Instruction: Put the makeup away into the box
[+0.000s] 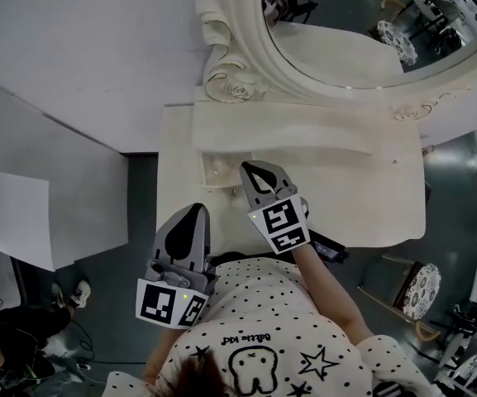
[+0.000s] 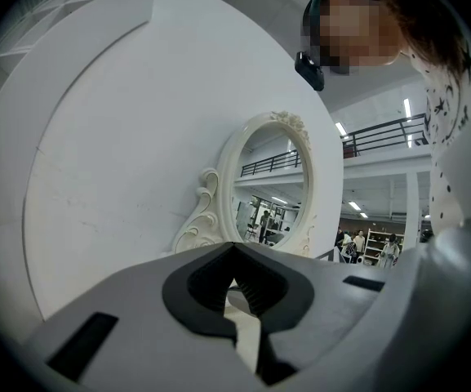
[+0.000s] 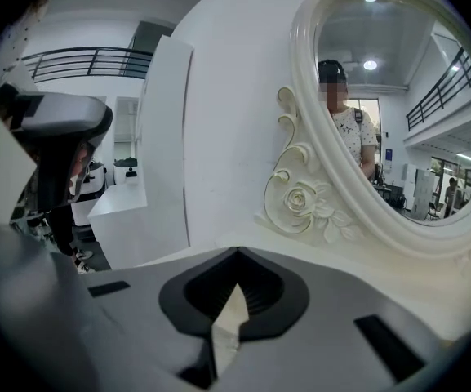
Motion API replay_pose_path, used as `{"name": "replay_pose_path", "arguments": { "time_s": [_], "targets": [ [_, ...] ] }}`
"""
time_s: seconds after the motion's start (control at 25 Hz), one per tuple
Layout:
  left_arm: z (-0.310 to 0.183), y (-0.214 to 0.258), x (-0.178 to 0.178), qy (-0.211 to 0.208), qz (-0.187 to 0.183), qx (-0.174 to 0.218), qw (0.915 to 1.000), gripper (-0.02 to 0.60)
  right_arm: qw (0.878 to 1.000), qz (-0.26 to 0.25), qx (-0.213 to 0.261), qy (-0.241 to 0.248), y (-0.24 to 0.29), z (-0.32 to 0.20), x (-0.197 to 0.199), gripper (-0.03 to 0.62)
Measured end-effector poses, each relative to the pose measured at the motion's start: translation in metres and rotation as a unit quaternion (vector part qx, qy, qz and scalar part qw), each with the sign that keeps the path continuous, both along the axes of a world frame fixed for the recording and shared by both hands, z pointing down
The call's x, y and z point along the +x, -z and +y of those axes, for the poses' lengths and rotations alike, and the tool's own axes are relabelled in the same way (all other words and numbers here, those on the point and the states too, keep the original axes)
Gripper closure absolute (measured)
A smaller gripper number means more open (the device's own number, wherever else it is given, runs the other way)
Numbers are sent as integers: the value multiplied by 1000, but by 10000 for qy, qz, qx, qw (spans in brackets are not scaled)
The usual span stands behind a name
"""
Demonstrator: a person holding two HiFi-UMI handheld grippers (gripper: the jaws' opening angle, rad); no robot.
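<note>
The grey two-jaw right gripper (image 3: 237, 256) is closed tip to tip with nothing between its dark ridged pads; only a sliver of pale tabletop shows through the slot behind the tips. The matching left gripper (image 2: 233, 247) is closed the same way and equally empty. From the head view, the right one reaches further over the cream-painted dressing table (image 1: 387, 213) and tips downward. The left one hangs back at the near edge, close to the person's white polka-dot top (image 1: 255, 304), and points level at the oval mirror in its carved cream frame (image 1: 230, 85). Holding both closed and off the surface reads as a pause between pieces, not a carry, since neither has anything to protect or steady. Just beside the right gripper's tips, below the table's raised cream shelf (image 1: 304, 131), sits a small square cream compartment (image 1: 212, 170) that is probably the box. It lies ahead of the left gripper too, though less near. No makeup shows on the tabletop in any view. Whether any lies inside the compartment cannot be told, because its inside is pale and blurred.
</note>
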State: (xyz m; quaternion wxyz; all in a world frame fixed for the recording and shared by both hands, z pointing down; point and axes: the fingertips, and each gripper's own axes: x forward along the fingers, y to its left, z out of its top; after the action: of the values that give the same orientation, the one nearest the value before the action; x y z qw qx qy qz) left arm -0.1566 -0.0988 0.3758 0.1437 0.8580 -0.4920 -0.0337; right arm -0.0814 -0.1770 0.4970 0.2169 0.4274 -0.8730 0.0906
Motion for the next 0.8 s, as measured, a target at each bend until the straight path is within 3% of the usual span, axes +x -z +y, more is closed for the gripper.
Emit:
{"name": "replay_pose_path", "arguments": {
  "time_s": [0.28, 0.8],
  "targets": [
    [12, 4, 25, 6, -45, 40, 10000, 586, 9980, -528, 310, -130, 48, 22, 34, 588],
    [33, 28, 109, -377, 74, 346, 9987, 586, 9848, -1227, 965, -766, 132, 79, 149, 588]
  ]
}}
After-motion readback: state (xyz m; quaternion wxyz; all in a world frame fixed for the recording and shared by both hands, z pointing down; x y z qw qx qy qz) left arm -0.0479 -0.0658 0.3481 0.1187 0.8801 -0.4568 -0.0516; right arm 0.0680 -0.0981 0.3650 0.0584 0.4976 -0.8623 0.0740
